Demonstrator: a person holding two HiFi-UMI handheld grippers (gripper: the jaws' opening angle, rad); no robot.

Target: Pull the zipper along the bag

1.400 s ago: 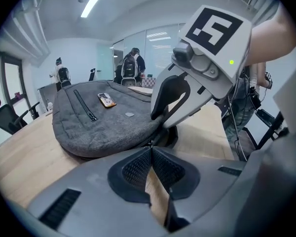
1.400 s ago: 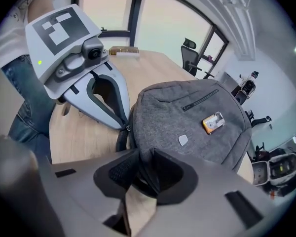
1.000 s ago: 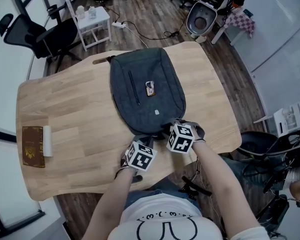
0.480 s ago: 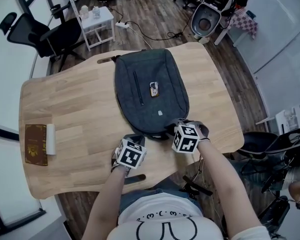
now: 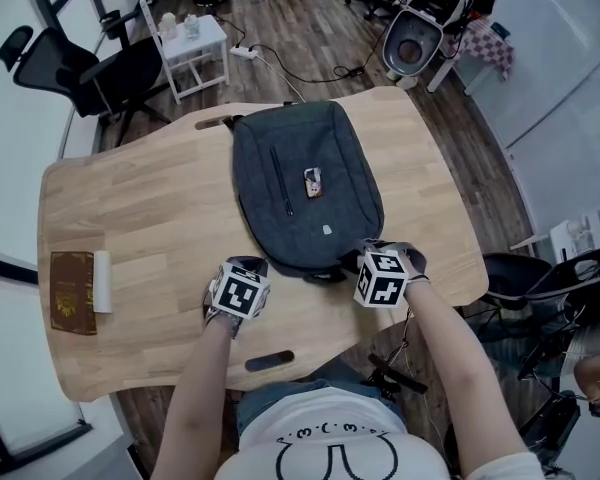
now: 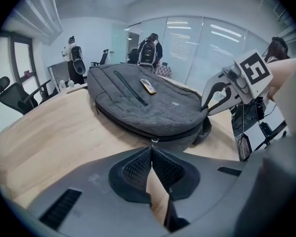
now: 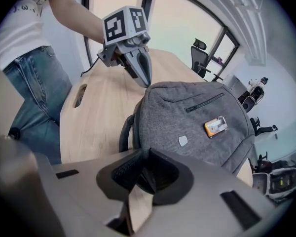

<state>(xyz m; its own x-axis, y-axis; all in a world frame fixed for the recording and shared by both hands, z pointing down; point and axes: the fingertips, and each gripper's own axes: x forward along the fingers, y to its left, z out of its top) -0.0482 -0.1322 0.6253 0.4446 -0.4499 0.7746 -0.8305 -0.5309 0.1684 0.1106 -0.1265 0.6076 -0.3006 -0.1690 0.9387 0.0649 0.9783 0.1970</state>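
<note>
A dark grey backpack (image 5: 305,193) lies flat in the middle of the wooden table (image 5: 140,228). My left gripper (image 5: 255,266) is at the bag's near left edge. Its jaws are shut, and the small metal zipper pull (image 6: 152,142) sits right at their tip (image 6: 151,149). My right gripper (image 5: 366,250) is at the bag's near right corner. Its jaws are closing, with dark bag material between them (image 7: 148,154). The bag's carry handle (image 7: 125,127) curves just beyond them. Each gripper view shows the other gripper: the left gripper (image 7: 147,83) and the right gripper (image 6: 205,102).
An orange tag (image 5: 313,181) lies on the bag's top. A brown booklet (image 5: 68,293) and a white strip (image 5: 103,280) sit at the table's left end. A slot (image 5: 270,360) is cut near the front edge. Office chairs and a white side table (image 5: 188,43) stand beyond.
My left gripper has moved to the left along the bag's near edge. My right gripper has stayed at the bag's near right corner.
</note>
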